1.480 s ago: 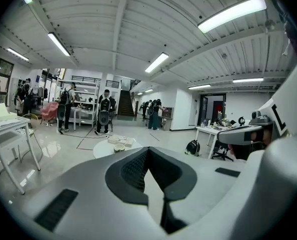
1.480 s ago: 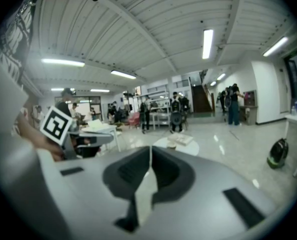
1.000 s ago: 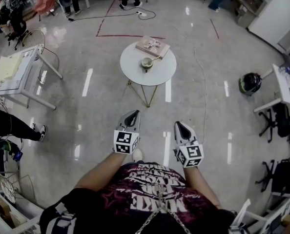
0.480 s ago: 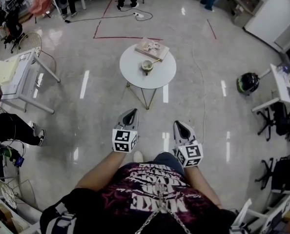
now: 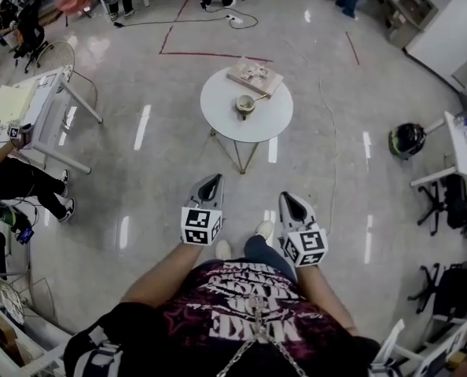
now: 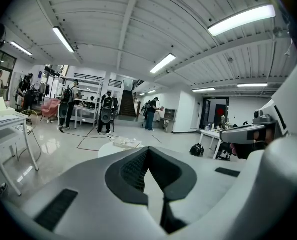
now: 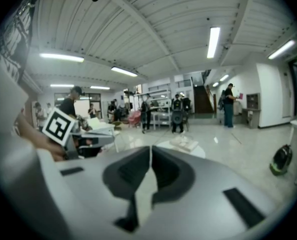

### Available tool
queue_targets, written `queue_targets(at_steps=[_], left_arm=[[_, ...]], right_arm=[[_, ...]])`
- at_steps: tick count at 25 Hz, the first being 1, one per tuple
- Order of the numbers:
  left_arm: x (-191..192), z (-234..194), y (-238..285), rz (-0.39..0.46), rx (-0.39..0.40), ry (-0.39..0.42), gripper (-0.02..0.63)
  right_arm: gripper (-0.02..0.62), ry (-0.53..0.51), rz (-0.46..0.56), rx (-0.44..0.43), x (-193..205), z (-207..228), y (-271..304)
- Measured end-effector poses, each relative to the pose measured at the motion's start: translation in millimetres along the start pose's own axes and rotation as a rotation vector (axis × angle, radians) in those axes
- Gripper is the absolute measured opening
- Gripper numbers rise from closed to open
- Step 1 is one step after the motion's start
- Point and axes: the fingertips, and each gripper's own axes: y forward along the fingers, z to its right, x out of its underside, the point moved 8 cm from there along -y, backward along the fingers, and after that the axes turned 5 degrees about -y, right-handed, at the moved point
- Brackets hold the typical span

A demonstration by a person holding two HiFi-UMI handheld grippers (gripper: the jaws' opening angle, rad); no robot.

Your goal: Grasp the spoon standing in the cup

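I hold both tools low in front of the operator's patterned shirt [image 5: 249,305], over a glossy grey floor [image 5: 139,179], well apart from the round white desk [image 5: 218,116] ahead. My left tool [image 5: 212,181] has its jaws pressed together at the tips, with nothing between them; the left gripper view shows the dark pads [image 6: 131,171] meeting at a point. My right tool [image 5: 290,199] is closed in the same way and is just as empty, its pads [image 7: 166,171] touching along a thin seam in the right gripper view.

The cup [image 5: 244,104] stands near the middle of the round desk, with the spoon [image 5: 257,98] leaning out of it, handle angled up and to the right. Just behind the cup, at the desk's far edge, lies a book [image 5: 255,75]. Both gripper views catch that book and the desk top low in the distance, beyond the jaw tips; the cup itself is too small to make out there.

Red tape lines [image 5: 210,53] mark the floor past the desk. A white work desk [image 5: 29,108] stands at the left, with a seated person [image 5: 13,175] beside it, and a dark bag [image 5: 407,138] rests on the floor at the right.
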Motion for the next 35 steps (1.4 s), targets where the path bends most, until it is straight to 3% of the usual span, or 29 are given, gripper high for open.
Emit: queue_targets(at_steps=[11, 25, 35], left_arm=[[5.5, -3.6, 10.6, -0.041, 0.002, 0.008, 0.025], [-5.9, -7.2, 42.1, -0.028, -0.027, 0.006, 0.025], [-13.5, -4.1, 87.7, -0.023, -0.051, -0.056, 0.025]], right_arm=[[0.035, 0.021, -0.014, -0.013, 3.5, 8.7, 12.7], [0.035, 0.008, 0.001, -0.035, -9.4, 38.5, 40.6], [0.035, -0.019, -0.007, -0.076, -18.5, 79.4, 71.6]])
